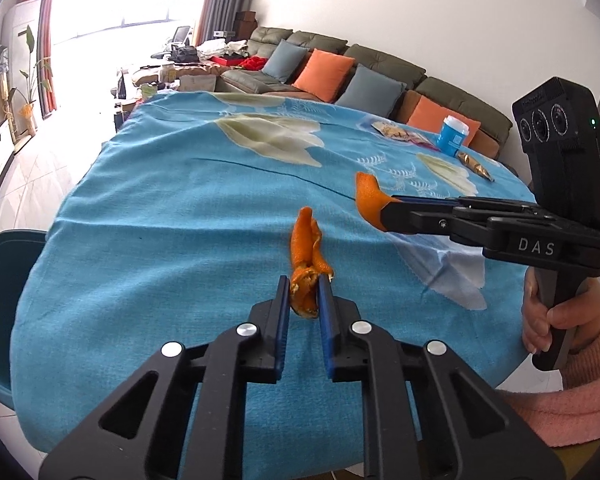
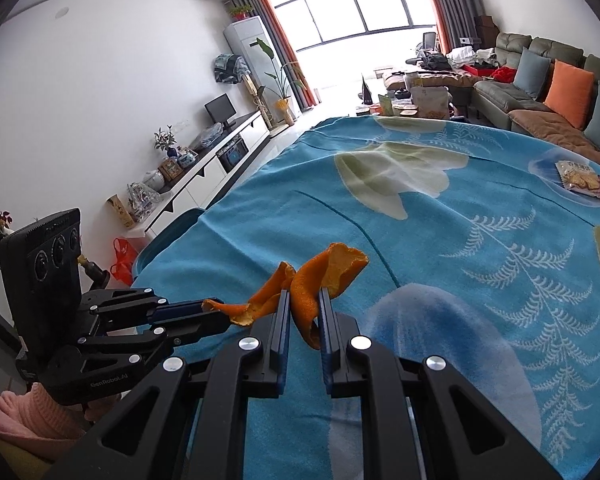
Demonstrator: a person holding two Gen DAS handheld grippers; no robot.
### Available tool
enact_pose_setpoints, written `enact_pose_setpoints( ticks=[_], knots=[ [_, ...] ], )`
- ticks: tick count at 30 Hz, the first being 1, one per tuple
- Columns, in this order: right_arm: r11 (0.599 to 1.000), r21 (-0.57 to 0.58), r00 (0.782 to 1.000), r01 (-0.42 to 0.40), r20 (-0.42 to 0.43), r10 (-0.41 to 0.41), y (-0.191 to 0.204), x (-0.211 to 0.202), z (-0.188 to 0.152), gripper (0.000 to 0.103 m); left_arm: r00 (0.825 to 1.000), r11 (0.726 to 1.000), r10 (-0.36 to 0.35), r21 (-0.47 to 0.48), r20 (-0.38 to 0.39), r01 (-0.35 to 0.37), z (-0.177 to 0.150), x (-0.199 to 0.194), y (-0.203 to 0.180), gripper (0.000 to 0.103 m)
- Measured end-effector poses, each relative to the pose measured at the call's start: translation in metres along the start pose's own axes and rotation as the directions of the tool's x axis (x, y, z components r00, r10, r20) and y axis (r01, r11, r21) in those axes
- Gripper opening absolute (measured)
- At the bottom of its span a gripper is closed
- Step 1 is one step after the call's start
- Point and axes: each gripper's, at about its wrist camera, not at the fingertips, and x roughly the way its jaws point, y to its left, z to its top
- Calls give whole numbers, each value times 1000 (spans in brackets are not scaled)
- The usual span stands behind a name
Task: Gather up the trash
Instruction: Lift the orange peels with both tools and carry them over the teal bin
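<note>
So both your jaws are clenched on orange peel: left gripper holds one peel strip, right gripper another peel piece. Pickup looks done; next, carry both to the teal bin at 9 o'clock off the worktop and release.

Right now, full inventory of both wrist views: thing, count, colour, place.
orange peel: 2 pieces, orange; one in the left gripper, one in the right gripper.
tablecloth: 1, blue with pale leaf print, covers the table.
bin: 1, dark teal, at the table's left edge.
cup: 1, blue with white lid, far right of the cloth.
snack packet: 1, clear with printed label, near the cup.
gold wrapper: 1, in front of the cup.
sofa: 1, olive, orange and grey-blue cushions, behind the table.
left gripper: black, blue pads, shut on peel.
right gripper: same, shut on peel.
hand: pink sleeve, holds the right gripper's handle.
</note>
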Motion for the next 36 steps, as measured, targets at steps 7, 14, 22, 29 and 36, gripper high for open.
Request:
enact_pose_setpoints(
  ticks=[7,14,22,29,36],
  knots=[
    [998,-50,999,-41,-3,41,23,7,6,12,998,999,44,-29,52,-43,3,-27,13,14],
    [990,-106,996,-93,-16,92,50,21,16,12,989,993,108,-61,99,-102,4,-56,33,14],
    [971,-178,987,-157,-48,151,85,42,25,12,974,978,187,-118,124,-173,1,-83,62,14],
    [954,-216,977,-210,-83,197,110,62,33,12,959,961,248,-163,138,-225,-4,-102,87,14],
    [938,-238,966,-253,-116,231,133,83,40,12,937,935,316,-215,147,-281,-12,-125,116,14]
  ],
)
